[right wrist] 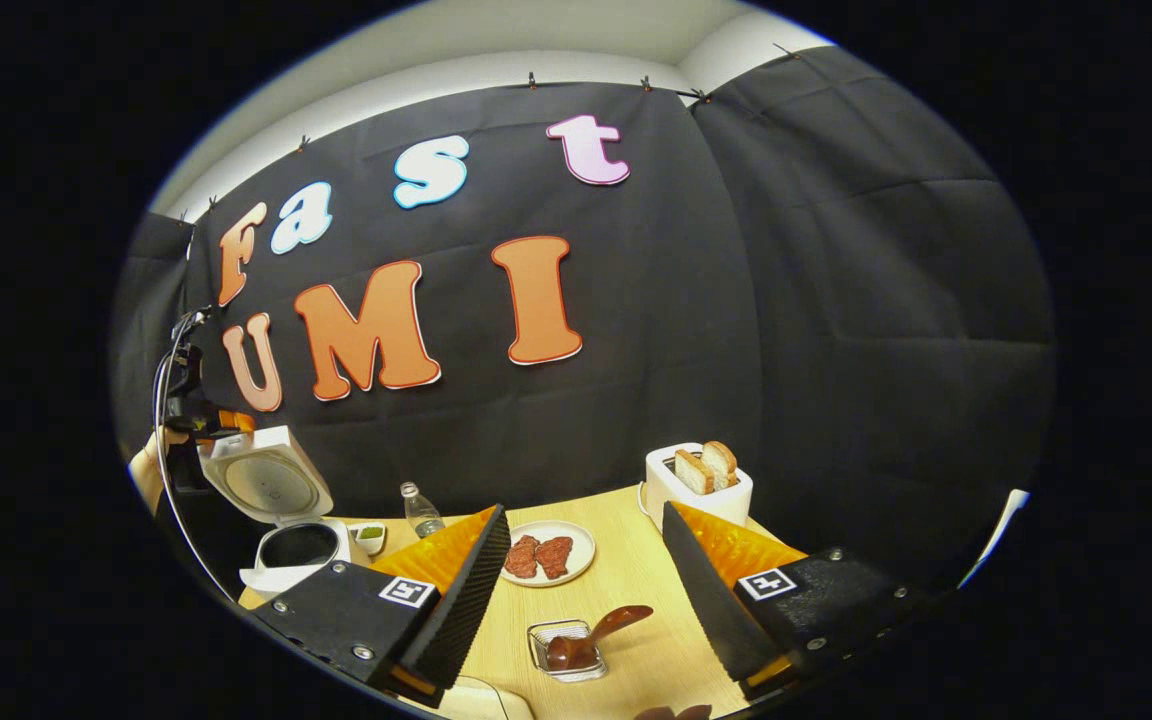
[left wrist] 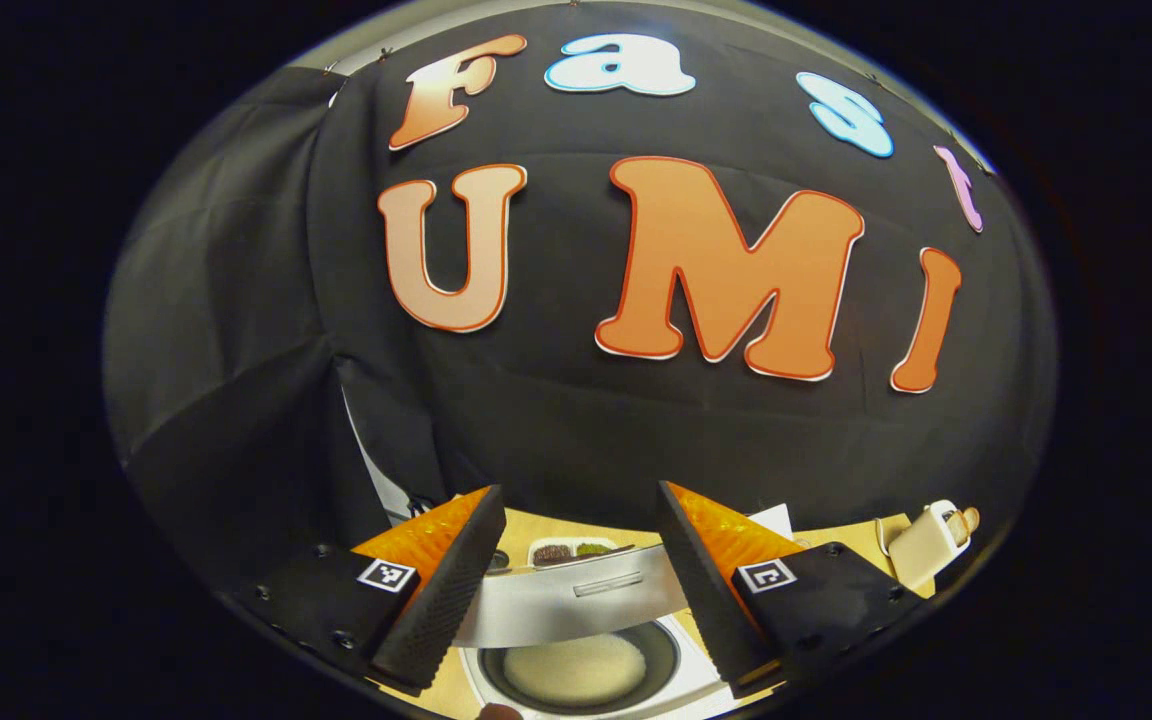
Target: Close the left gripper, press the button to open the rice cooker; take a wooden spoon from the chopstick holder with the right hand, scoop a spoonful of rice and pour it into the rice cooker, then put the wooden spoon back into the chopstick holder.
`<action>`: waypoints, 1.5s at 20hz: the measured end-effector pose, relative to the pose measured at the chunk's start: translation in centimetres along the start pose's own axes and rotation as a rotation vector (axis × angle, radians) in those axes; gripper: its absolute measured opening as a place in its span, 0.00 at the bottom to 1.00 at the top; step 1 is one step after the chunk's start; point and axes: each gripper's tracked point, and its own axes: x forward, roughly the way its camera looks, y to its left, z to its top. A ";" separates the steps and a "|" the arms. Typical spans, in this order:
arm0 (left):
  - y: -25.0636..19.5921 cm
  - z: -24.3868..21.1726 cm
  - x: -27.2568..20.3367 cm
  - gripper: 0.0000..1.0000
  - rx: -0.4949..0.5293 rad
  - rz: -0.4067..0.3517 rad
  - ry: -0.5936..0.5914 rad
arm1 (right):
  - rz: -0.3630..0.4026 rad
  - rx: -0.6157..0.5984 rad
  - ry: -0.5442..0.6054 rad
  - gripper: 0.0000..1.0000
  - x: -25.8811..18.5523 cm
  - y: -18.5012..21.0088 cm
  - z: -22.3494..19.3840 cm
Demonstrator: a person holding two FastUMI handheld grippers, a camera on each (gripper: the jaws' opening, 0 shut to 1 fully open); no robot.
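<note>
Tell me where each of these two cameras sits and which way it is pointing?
Left gripper view: rides on the left gripper, held above the open rice cooker, facing the booth wall; its two fingers show apart.
Right gripper view: rides on the right gripper, looking across the table at the wooden spoon, plate and toaster; its fingers stand apart; the left gripper and a hand show far left.
Shared: rice cooker, toaster, table.
</note>
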 end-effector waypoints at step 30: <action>-1.7 -20.7 -4.3 1.00 0.114 0.050 0.185 | 0.044 -0.004 0.154 0.95 -0.2 0.7 -5.3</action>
